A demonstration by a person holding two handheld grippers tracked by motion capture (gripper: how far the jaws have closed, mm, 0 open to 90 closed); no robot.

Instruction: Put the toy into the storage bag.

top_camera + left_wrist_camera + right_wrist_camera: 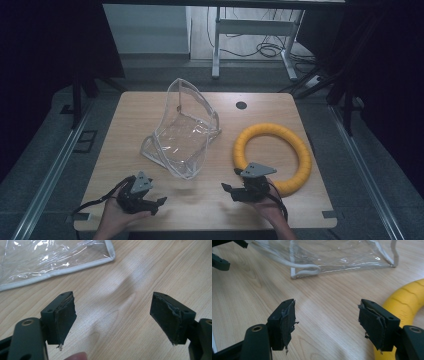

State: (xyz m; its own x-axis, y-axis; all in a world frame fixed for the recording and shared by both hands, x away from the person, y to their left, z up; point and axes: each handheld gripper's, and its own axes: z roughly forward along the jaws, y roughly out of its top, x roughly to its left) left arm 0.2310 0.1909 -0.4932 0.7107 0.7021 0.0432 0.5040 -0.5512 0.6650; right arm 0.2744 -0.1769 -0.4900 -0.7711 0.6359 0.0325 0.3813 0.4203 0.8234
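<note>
A clear plastic bag (182,131) with white edging lies open in the middle of the wooden table (135,110); its trimmed corner (110,258) and its edge (307,271) show in the gripper views. A yellow foam ring (274,155) lies flat at the right, and its curve (404,305) sits beside my right jaw. My left gripper (159,203) is open near the front left edge, with bare wood between its jaws (113,317). My right gripper (231,182) is open just in front of the ring, holding nothing (327,323).
A round black cable hole (241,105) sits at the table's far side. Beyond the table stands a white desk frame (250,30) with cables on the floor. Metal floor rails (55,165) run along both sides. Dark curtains flank the scene.
</note>
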